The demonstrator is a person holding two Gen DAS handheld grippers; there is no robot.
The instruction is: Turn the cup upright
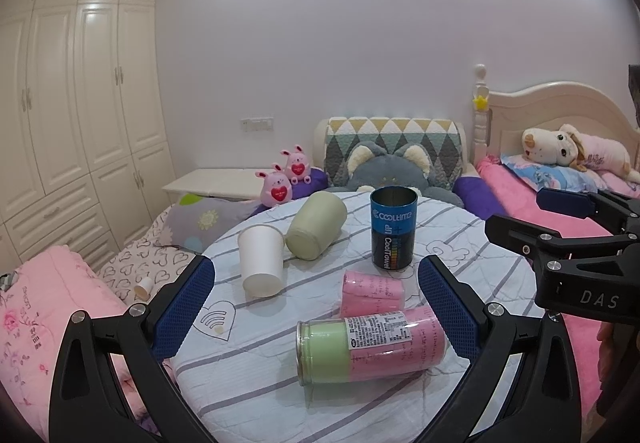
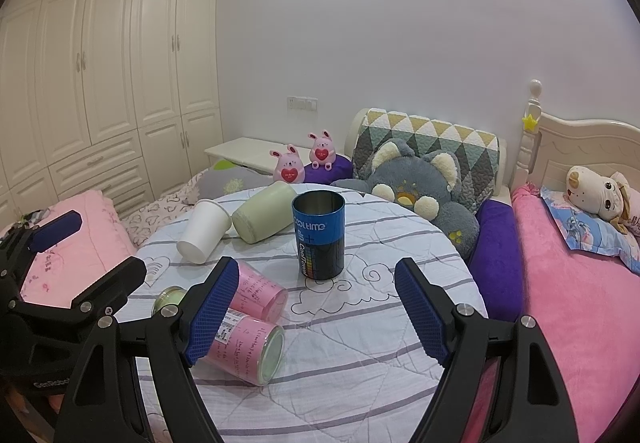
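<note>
A round table with a striped quilted cloth [image 1: 280, 383] [image 2: 360, 343] holds several cups. A blue and black tin cup [image 1: 393, 227] [image 2: 319, 235] stands upright. A white paper cup [image 1: 261, 259] [image 2: 203, 230] lies tilted against a pale green cup [image 1: 316, 229] [image 2: 262, 218] that lies on its side. A pink cup [image 1: 372, 295] [image 2: 258, 295] and a clear pink-and-green cup [image 1: 370, 351] [image 2: 248, 349] lie on their sides at the front. My left gripper [image 1: 316, 307] is open above them. My right gripper [image 2: 316, 319] is open over the table's middle.
Pink bedding [image 1: 40, 323] [image 2: 580, 303] surrounds the table. A grey plush cat [image 2: 416, 179], two pink rabbit toys [image 1: 286, 177] and a dog plush [image 2: 596, 191] lie behind. A white wardrobe [image 2: 100, 63] fills the left wall.
</note>
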